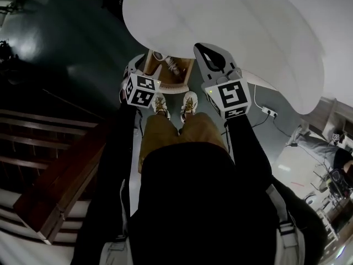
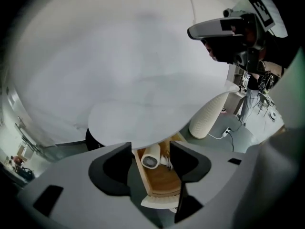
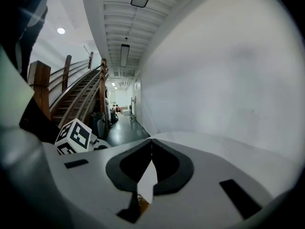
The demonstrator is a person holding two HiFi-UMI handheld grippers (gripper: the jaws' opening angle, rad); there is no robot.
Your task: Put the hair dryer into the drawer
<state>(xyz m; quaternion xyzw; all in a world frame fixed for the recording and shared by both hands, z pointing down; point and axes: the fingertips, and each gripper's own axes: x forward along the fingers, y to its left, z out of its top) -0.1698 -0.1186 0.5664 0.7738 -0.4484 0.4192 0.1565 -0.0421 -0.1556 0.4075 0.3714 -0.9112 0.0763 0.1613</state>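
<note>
The white hair dryer point(image 1: 172, 64) point(image 2: 151, 157) lies inside the open wooden drawer point(image 1: 181, 79) point(image 2: 164, 179), which sticks out from under the white tabletop point(image 1: 231, 21). My left gripper point(image 1: 137, 70) point(image 2: 150, 147) hangs well above the drawer and is open; nothing is between its fingers, and the dryer shows far below through the gap. My right gripper point(image 1: 205, 51) point(image 3: 151, 142) is to the right, over the table's edge. Its fingertips meet and hold nothing.
A ribbed white table leg point(image 2: 207, 118) stands right of the drawer, with a power strip point(image 1: 268, 112) point(image 2: 226, 131) and cable on the dark floor. A wooden staircase point(image 1: 49, 148) point(image 3: 71, 94) runs along the left. My shoes point(image 1: 187, 105) stand just before the drawer.
</note>
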